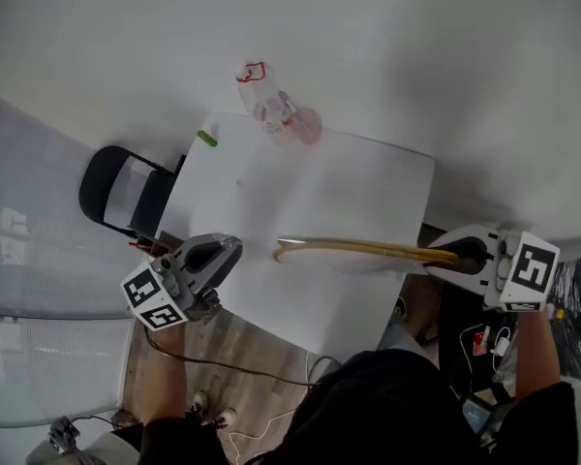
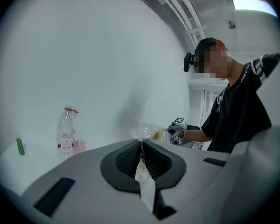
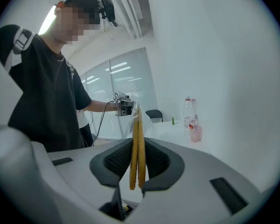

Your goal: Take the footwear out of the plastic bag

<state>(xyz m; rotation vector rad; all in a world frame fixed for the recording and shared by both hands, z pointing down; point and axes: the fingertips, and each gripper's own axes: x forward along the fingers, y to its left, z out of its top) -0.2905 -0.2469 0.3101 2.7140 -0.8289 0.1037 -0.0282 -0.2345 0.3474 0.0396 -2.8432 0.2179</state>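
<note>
A pair of flat tan slippers [image 1: 358, 249] lies edge-up over the white table [image 1: 300, 192], reaching left from my right gripper [image 1: 445, 257]. In the right gripper view that gripper [image 3: 137, 148] is shut on the heel end of the slippers [image 3: 136, 134]. A clear plastic bag [image 3: 126, 125] wraps their far end. My left gripper [image 1: 234, 245] hangs at the table's left edge. In the left gripper view it [image 2: 142, 148] is shut on a thin strip of the bag [image 2: 142, 169], whose crumpled film [image 2: 147, 130] runs on toward the right gripper [image 2: 177, 129].
At the table's far edge stand a clear bottle [image 1: 261, 95] with a red cap ring and a pink cup [image 1: 305, 124], with a small green item [image 1: 206, 139] to their left. A black chair [image 1: 116, 187] stands left of the table. Cables [image 1: 242, 366] trail on the floor below.
</note>
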